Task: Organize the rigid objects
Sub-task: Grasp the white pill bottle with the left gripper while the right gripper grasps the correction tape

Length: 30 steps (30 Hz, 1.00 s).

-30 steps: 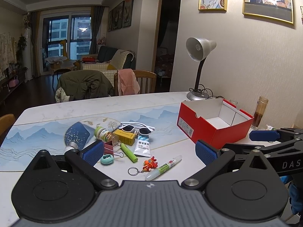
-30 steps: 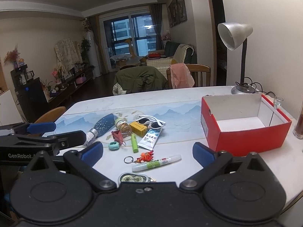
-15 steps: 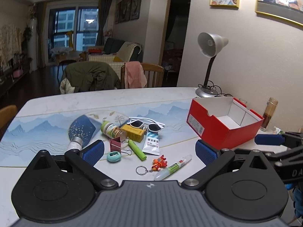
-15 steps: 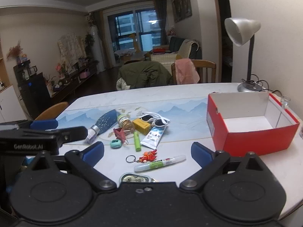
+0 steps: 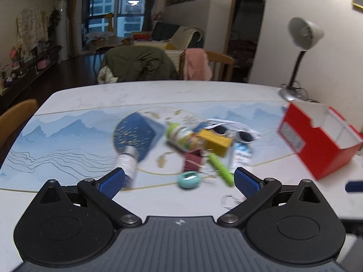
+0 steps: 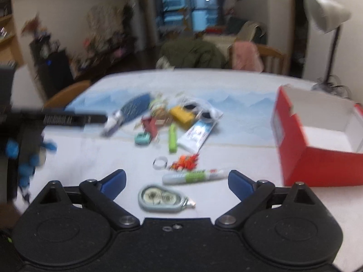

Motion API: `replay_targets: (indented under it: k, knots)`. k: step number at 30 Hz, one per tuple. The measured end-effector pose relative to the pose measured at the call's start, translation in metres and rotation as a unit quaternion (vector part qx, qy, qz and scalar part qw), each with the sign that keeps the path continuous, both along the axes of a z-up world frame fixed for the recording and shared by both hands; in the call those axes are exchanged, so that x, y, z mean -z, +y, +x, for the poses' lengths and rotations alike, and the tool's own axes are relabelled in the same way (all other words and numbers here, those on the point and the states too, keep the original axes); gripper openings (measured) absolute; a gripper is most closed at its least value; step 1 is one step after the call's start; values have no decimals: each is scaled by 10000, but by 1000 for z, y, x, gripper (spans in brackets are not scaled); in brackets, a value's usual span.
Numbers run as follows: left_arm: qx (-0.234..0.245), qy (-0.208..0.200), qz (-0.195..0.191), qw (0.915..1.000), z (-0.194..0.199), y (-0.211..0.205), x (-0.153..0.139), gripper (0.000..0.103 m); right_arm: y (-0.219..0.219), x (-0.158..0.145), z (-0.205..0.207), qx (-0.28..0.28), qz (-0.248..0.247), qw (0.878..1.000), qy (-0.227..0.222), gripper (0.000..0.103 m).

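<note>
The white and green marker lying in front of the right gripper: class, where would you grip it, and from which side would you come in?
Grip the marker at mid-barrel, across its narrow width, coming down from above. It lies flat and roughly crosswise to the right gripper, so the wrist probably needs a quarter turn. The jaws are closing with nothing gripped. The tape dispenser lies close.

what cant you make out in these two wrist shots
- Print on the white tube, right wrist view: motion blur.
- Label on the red box, left wrist view: blurred.
- Small bottle and yellow box, left wrist view: smeared, overlapping.
- Key ring, left wrist view: partly behind the left claw.
- Far room, right wrist view: blurred.
</note>
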<state>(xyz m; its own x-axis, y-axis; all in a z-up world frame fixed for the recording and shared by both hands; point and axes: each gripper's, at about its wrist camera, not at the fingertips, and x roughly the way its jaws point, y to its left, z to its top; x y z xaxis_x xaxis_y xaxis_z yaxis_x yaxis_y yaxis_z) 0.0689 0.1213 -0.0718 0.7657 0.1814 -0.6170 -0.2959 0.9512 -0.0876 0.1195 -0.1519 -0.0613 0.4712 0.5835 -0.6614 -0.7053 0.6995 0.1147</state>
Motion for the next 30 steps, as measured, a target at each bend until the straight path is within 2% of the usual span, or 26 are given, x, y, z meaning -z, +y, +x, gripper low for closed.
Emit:
replay_targets:
  k: [6, 14, 19, 24, 30]
  knots:
    - [-336, 434, 134, 9984, 29, 41, 30, 103, 29, 35, 11, -895, -494, 9946, 159, 90]
    - [-672, 800, -70, 9945, 61, 86, 65, 103, 59, 72, 26, -2081, -1141, 9714, 118, 85]
    - [-543, 918, -107, 9942, 76, 95, 76, 102, 66, 83, 38, -2489, -1312, 9595, 153, 84]
    - [-551, 1031, -106, 9931, 87, 97, 86, 102, 70, 90, 49, -2672, -1320, 9538, 381, 74]
    - [-437, 1100, -69, 9929, 93, 92, 94, 86, 74, 91, 40, -2814, -1266, 9509, 239, 67]
